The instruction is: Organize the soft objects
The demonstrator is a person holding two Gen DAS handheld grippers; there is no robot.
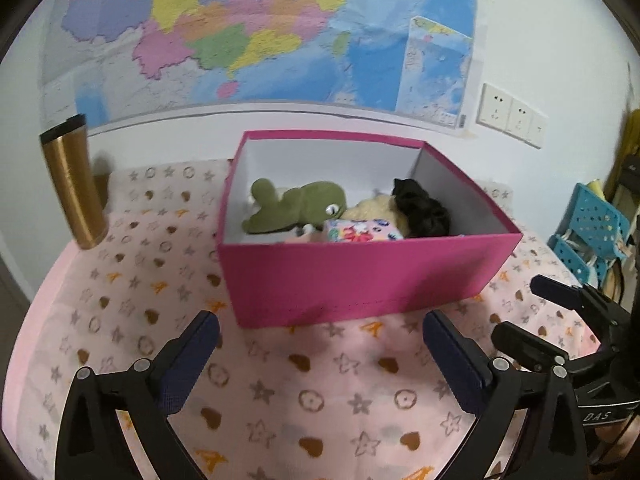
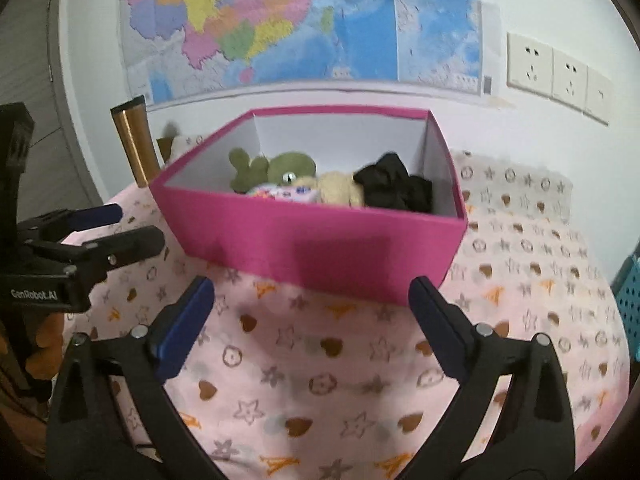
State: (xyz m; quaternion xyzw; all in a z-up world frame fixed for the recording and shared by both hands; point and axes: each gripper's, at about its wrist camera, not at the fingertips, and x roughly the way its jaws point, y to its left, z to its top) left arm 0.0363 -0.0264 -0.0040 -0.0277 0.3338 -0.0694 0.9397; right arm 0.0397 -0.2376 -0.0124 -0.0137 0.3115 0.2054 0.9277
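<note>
A pink box (image 1: 352, 276) (image 2: 304, 248) stands on a pink patterned cloth (image 1: 320, 392) (image 2: 320, 380). Inside lie a green plush toy (image 1: 296, 206) (image 2: 276, 168), a cream plush (image 1: 370, 208) (image 2: 340, 188), a black soft item (image 1: 420, 208) (image 2: 394, 186) and a colourful printed pouch (image 1: 362, 232) (image 2: 284, 192). My left gripper (image 1: 320, 324) is open and empty, just in front of the box. My right gripper (image 2: 312, 292) is open and empty, close to the box's near wall. Each gripper shows at the edge of the other's view: the right one (image 1: 520, 308) and the left one (image 2: 136, 224).
A gold tumbler (image 1: 74, 184) (image 2: 134, 144) stands at the back left by the wall. A map (image 1: 248, 32) hangs on the wall, with sockets (image 1: 512, 114) to its right. Blue perforated baskets (image 1: 588, 228) stand at the right edge.
</note>
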